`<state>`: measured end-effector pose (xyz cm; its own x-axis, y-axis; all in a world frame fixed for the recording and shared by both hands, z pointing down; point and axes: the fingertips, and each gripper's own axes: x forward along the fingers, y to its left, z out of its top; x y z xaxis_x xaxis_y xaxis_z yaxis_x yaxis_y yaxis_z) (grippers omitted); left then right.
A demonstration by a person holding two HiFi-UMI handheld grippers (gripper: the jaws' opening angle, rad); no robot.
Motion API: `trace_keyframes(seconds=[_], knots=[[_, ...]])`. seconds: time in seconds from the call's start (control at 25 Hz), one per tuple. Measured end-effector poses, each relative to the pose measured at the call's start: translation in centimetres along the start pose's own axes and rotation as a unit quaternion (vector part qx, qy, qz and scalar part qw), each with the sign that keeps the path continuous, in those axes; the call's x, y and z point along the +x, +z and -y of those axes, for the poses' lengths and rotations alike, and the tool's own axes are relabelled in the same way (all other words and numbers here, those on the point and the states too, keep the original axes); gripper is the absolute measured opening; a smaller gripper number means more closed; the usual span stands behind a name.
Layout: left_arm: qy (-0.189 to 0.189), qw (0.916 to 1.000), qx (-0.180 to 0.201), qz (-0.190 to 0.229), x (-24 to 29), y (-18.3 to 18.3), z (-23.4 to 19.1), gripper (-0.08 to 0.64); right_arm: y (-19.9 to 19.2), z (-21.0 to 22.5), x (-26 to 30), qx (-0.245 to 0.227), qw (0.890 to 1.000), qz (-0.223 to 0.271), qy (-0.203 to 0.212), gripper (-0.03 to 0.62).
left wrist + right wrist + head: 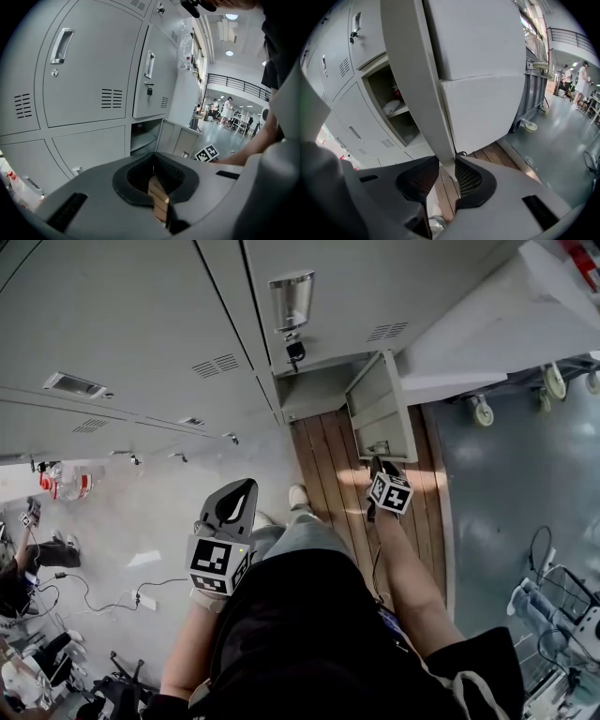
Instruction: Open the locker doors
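Grey lockers [122, 324], right gripper [446, 163] clamping door [478, 70] (own view only)

Left gripper [153, 157] jaws together before grey lockers [89, 70], one door [183, 140] open.

Open hall, seen from within.
Blue-grey floor [525, 493] with a wooden strip [323, 474], loose cables [91, 602] and a cart's castors [483, 412]; ceiling lamps [229, 53] and balcony railing [234, 83] beyond.
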<state>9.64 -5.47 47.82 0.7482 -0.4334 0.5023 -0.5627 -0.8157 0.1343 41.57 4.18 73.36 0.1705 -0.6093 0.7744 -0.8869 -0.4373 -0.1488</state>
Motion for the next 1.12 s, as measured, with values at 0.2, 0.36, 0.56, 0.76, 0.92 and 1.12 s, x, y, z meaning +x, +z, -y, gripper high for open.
trace_keyframes(seconds=[0.2, 0.36, 0.56, 0.76, 0.92, 1.12], knots=[[-0.007, 1.0000, 0.006, 0.002, 1.4, 0.9, 0.5, 0.020, 1.2, 2.9, 0.2, 0.022, 0.999, 0.006, -0.022, 0.130], [-0.011, 0.9999, 0.008, 0.002, 2.1, 1.4, 0.7, 0.020, 2.0, 4.9, 0.4, 0.030, 0.999, 0.008, -0.039, 0.132], [-0.014, 0.9999, 0.008, 0.002, 2.4, 1.4, 0.6, 0.020, 2.7, 6.6, 0.2, 0.052, 0.997, 0.011, -0.061, 0.135], [-0.017, 0.9998, 0.006, 0.004, 2.2, 1.3, 0.4, 0.020, 2.7, 6.6, -0.3, 0.069, 0.995, 0.018, -0.069, 0.144], [-0.018, 0.9998, 0.003, 0.006, 1.7, 0.9, 0.2, 0.020, 1.7, 6.4, -1.2, 0.086, 0.993, 0.019, -0.083, 0.147], [-0.016, 0.9998, -0.001, 0.012, 0.7, 0.6, -0.7, 0.020, 1.0, 2.8, -1.6, 0.062, 0.997, 0.009, -0.055, 0.135]])
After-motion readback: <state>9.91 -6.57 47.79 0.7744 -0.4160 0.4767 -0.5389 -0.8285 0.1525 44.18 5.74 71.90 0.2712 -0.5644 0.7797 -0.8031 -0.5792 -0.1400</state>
